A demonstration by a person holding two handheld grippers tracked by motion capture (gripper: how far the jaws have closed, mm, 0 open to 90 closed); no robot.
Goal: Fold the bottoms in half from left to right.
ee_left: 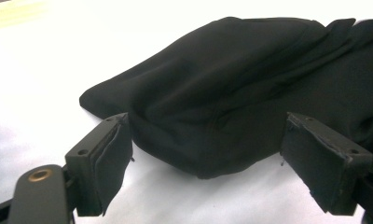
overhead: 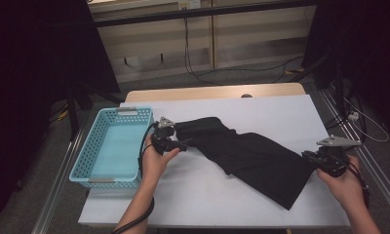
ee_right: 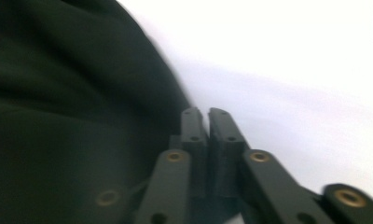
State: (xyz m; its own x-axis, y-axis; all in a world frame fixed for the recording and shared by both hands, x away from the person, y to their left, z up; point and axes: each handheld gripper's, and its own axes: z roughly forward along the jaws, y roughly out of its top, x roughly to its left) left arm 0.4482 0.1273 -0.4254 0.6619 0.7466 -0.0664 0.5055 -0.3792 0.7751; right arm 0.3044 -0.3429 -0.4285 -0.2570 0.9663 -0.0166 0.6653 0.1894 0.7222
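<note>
While the right gripper (overhead: 311,155) sits low at the frame's right w/ jaws pressed together, holding nothing, by the edge of the long black cloth (overhead: 251,156), the left gripper (overhead: 181,144) is wide open around the cloth's bunched end at mid-left. A light blue plastic basket (overhead: 93,146) sits at far left.

Between the left gripper's (ee_left: 208,158) spread fingers (ee_left: 105,158) bulges the black cloth (ee_left: 231,93), blocking passage ahead. Bare white surface (ee_left: 44,84) lies open beyond the left finger. Right of the right gripper's (ee_right: 207,122) pressed-together fingers, the surface runs free; cloth crowds their left.
</note>
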